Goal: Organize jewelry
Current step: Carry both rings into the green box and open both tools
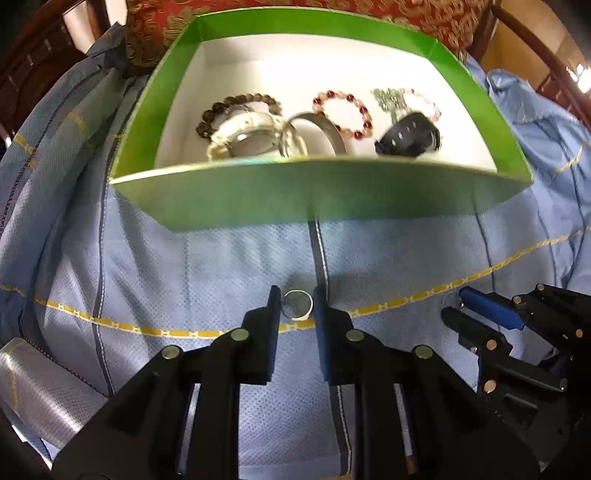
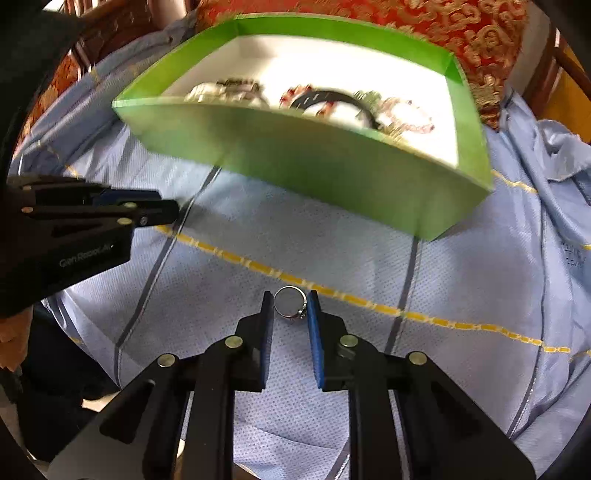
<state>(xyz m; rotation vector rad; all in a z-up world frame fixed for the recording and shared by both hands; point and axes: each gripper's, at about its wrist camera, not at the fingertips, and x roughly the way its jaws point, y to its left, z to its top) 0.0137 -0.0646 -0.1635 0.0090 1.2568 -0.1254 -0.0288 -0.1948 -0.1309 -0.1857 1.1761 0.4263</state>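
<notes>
In the left wrist view a plain silver ring (image 1: 297, 304) sits on the blue cloth between my left gripper's (image 1: 297, 297) fingertips, and both pads touch it. My right gripper (image 1: 453, 304) shows at the right edge, low over the cloth. In the right wrist view my right gripper (image 2: 290, 301) is shut on a silver ring with a small setting (image 2: 290, 305). My left gripper (image 2: 171, 210) reaches in from the left. Behind both stands a green box (image 1: 295, 195) (image 2: 314, 166) with a white floor.
The box holds a brown bead bracelet (image 1: 236, 105), a white watch (image 1: 243, 129), a silver bangle (image 1: 321, 129), a red bead bracelet (image 1: 341, 114) and a black watch (image 1: 410, 134). A red patterned cushion (image 2: 461, 33) lies behind. A clear plastic bag (image 1: 33, 384) is at lower left.
</notes>
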